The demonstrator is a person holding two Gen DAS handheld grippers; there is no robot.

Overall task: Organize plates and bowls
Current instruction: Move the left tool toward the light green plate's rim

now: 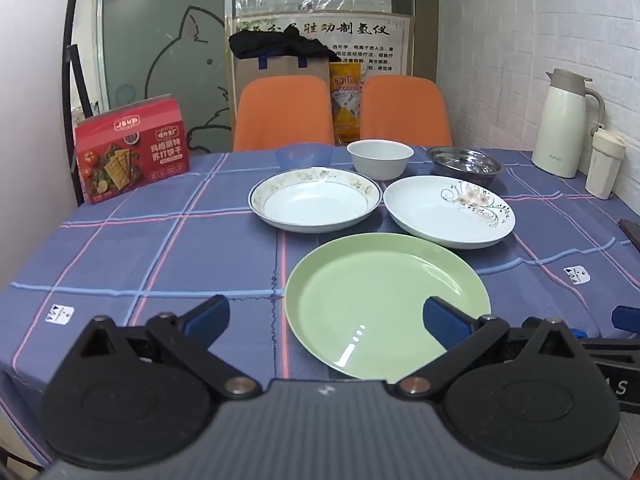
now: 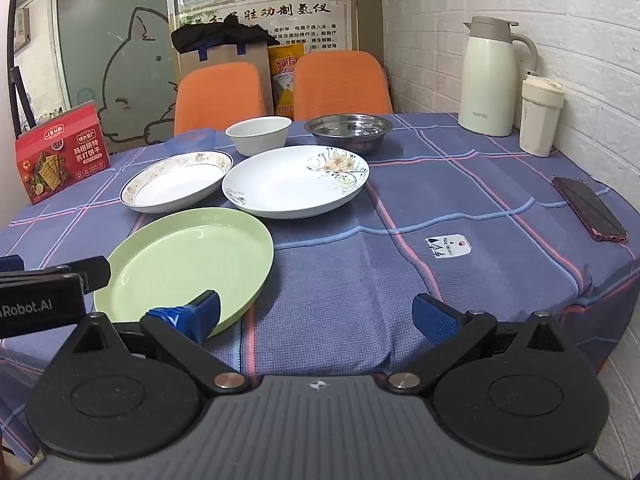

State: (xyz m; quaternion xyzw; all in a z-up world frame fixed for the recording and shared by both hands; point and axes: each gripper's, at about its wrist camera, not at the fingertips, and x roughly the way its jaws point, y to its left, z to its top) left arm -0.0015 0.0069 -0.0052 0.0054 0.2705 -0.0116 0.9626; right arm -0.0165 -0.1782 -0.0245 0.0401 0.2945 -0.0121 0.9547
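Holding both tools back at the near table edge, you have the left gripper [image 1: 326, 322] and the right gripper [image 2: 316, 314] spread wide with nothing in either. The green plate [image 1: 384, 300] lies nearest, flat on the checked tablecloth [image 2: 400, 280], with the gold-rimmed plate [image 1: 314, 200] and the flower-patterned plate [image 1: 444, 210] side by side behind it. Farther back sit the blue plastic bowl [image 1: 304, 156], the white bowl [image 1: 380, 158] and the steel bowl [image 1: 464, 164]. Plates are spread singly, probably so each rim is free to pinch for stacking.

Green plate [image 1: 380, 300] nearest, two white plates [image 1: 314, 200] behind, three bowls [image 1: 380, 158] beyond
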